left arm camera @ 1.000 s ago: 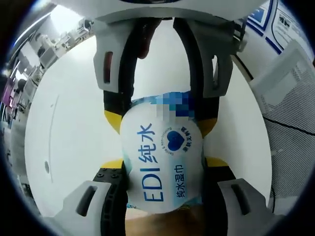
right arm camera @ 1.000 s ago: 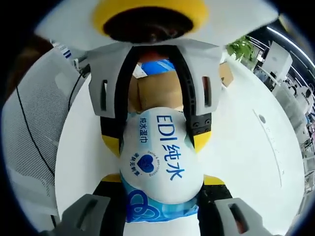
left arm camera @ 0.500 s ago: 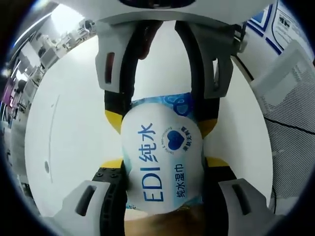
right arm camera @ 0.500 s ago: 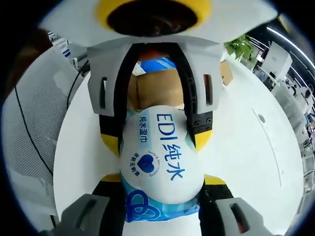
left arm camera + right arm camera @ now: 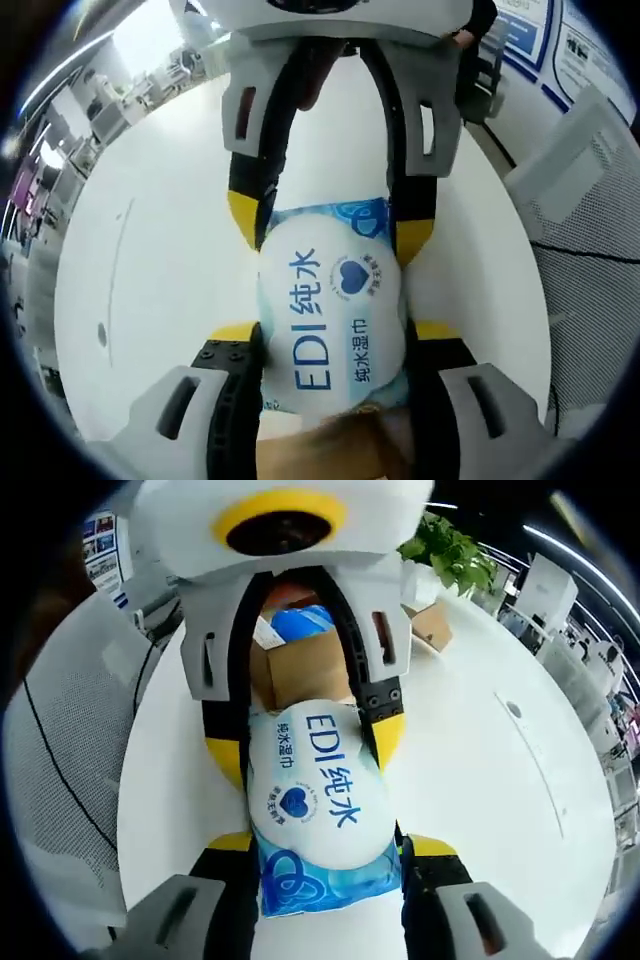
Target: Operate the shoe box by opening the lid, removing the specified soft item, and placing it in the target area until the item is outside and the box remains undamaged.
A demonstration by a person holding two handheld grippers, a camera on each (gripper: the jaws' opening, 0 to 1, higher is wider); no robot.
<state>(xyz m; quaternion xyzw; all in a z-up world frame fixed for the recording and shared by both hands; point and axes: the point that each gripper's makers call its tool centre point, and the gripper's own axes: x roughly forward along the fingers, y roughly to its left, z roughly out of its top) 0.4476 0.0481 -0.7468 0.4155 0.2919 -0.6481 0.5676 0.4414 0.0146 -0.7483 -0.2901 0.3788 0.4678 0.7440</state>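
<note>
Left gripper view: wipes pack (image 5: 333,320) unmoved, both grippers still clamped.

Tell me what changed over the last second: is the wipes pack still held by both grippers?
Yes. The wet-wipes pack stays clamped between the left gripper and the right gripper from opposite ends. Both views shifted, so the hands moved; the cardboard box behind shows more fully. Nothing was released.

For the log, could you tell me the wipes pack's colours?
White with blue print, wipes pack; right gripper view.
</note>
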